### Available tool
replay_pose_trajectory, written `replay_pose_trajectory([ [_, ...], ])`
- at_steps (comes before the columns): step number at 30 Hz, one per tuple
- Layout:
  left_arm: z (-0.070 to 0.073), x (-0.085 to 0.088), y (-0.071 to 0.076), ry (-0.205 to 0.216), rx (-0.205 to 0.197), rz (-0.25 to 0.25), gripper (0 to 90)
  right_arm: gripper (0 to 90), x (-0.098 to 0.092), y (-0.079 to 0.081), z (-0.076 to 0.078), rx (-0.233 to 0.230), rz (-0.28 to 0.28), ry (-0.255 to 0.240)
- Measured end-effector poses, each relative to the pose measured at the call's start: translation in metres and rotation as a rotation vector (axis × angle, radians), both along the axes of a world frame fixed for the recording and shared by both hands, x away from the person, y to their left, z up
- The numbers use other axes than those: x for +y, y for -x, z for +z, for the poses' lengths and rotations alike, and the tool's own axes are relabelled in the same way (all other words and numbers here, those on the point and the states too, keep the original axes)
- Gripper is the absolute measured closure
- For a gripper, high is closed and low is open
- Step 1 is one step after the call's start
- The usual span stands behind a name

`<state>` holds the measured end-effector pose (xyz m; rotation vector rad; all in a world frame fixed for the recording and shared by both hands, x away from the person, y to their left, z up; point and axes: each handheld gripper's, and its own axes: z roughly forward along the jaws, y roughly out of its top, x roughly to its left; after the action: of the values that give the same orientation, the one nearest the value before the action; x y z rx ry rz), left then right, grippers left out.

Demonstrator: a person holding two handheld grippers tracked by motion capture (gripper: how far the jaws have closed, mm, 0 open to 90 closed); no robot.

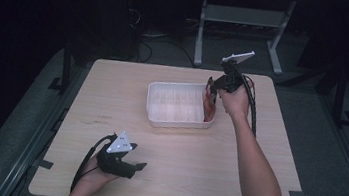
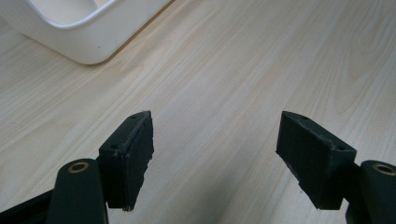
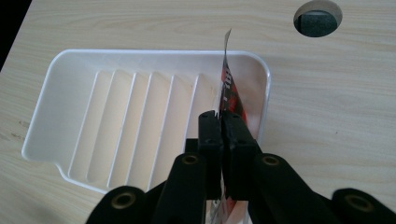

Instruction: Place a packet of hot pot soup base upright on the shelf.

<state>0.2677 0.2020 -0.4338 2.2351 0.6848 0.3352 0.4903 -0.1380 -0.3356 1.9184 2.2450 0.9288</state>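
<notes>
A white ridged tray sits on the middle of the wooden table. My right gripper hangs over the tray's right end, shut on a thin red and silver packet. The packet stands on edge inside the tray, against its right wall. My left gripper rests low near the table's front left, open, with bare wood between its pads. A corner of the tray shows at the upper left of the left gripper view.
A round cable hole pierces the tabletop beyond the tray in the right gripper view. Metal table legs and dark floor lie past the far edge. Bare wood surrounds the tray on every side.
</notes>
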Motion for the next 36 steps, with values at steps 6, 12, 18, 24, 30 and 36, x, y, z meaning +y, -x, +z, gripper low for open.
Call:
replay_pose_trajectory([
  [6,0.000,-0.001,0.000,0.002,-0.001,0.000,27.0,80.4,-0.005,0.001,0.001,-0.009,-0.005,-0.010],
  [12,0.000,-0.001,0.000,0.001,-0.001,0.000,26.9,76.2,-0.008,0.004,0.005,-0.018,0.004,-0.012],
  [18,0.000,-0.001,0.000,-0.002,-0.002,-0.001,26.9,71.5,-0.011,0.008,0.006,-0.025,0.020,-0.019],
  [24,0.000,-0.001,0.000,-0.002,-0.002,0.001,26.9,67.4,-0.018,0.014,0.005,-0.030,0.032,-0.032],
  [30,-0.001,-0.003,-0.001,-0.006,0.000,-0.003,26.7,63.1,-0.025,0.020,0.011,-0.047,0.057,-0.065],
  [36,-0.001,-0.004,0.000,-0.009,0.001,-0.005,26.7,62.1,-0.031,0.028,0.019,-0.065,0.070,-0.065],
])
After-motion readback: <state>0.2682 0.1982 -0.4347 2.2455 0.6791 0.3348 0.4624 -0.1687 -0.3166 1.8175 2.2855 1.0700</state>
